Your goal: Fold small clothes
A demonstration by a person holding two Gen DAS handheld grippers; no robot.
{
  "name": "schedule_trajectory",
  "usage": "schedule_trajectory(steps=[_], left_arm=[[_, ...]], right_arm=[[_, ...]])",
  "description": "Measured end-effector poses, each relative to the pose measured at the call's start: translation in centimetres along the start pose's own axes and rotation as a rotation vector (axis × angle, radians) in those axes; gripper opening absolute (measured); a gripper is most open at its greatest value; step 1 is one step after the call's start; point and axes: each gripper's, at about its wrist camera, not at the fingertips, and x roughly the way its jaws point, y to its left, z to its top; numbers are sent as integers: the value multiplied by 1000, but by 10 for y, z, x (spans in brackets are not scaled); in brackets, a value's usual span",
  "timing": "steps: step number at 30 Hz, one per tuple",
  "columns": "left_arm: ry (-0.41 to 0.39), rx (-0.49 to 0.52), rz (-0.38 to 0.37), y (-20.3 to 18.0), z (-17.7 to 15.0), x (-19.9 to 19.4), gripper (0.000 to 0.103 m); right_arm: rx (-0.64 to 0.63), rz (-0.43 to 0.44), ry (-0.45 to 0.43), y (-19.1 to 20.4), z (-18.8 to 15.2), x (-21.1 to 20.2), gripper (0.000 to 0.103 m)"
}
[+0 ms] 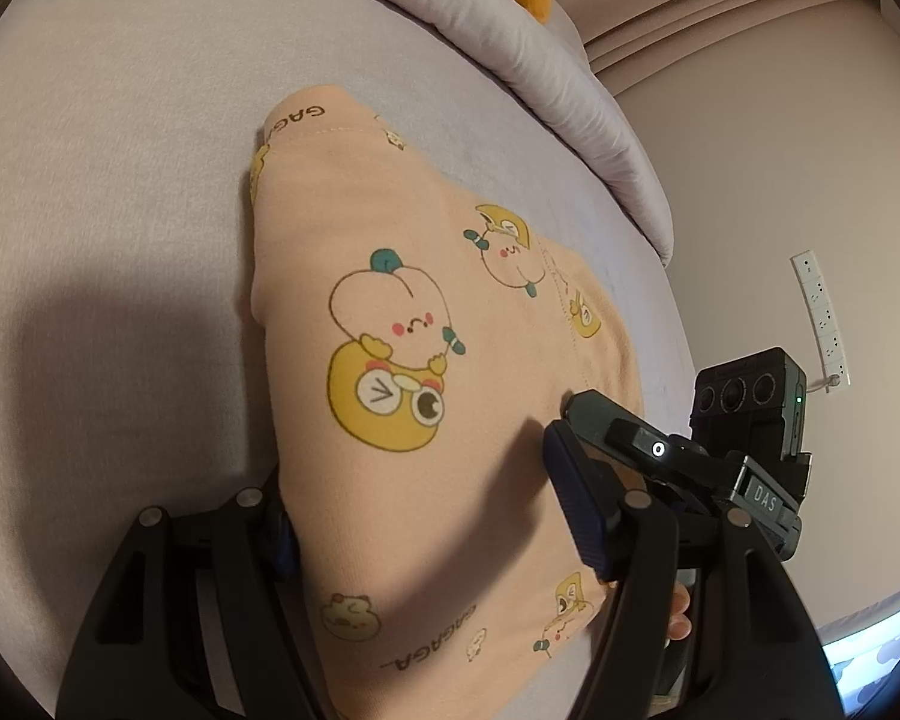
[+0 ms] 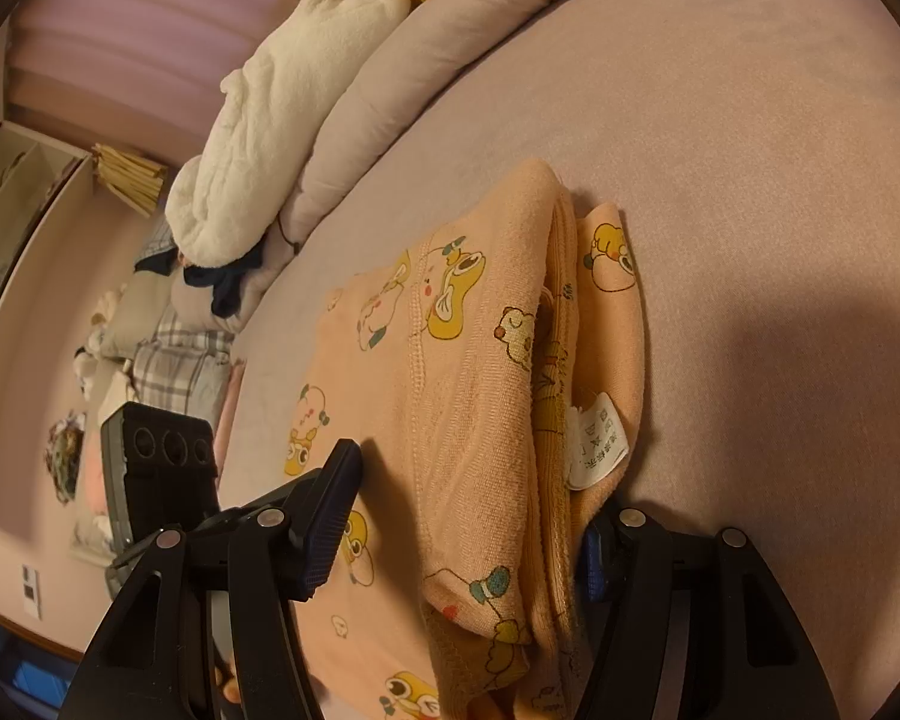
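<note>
A peach garment [image 1: 438, 324] with yellow cartoon prints lies on the lilac bed sheet [image 1: 120, 180]. In the left wrist view it runs between the jaws of my left gripper [image 1: 420, 480], which stands open; one pad sits at the garment's left edge and the other hovers over its right side. In the right wrist view the garment [image 2: 480, 360] is folded over into a thick ridge, with a white care label [image 2: 597, 444] showing. My right gripper [image 2: 471, 498] straddles that ridge, open, its right finger partly hidden behind the fold.
A rolled grey duvet [image 1: 570, 90] and a white fleece blanket [image 2: 270, 120] line the far side of the bed. The other gripper's camera block [image 2: 162, 450] sits close on the left. A power strip [image 1: 819, 312] hangs on the wall. Plaid pillows [image 2: 174, 360] lie beyond.
</note>
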Motion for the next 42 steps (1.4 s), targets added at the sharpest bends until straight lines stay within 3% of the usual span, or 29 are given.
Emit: schedule_trajectory(steps=[38, 42], left_arm=[[-3, 43, 35, -2, -5, -1, 67], [-5, 59, 73, -4, -5, -2, 60]], right_arm=[[-13, -9, 2, 0, -1, 0, 64], [-29, -31, 2, 2, -1, 0, 61]])
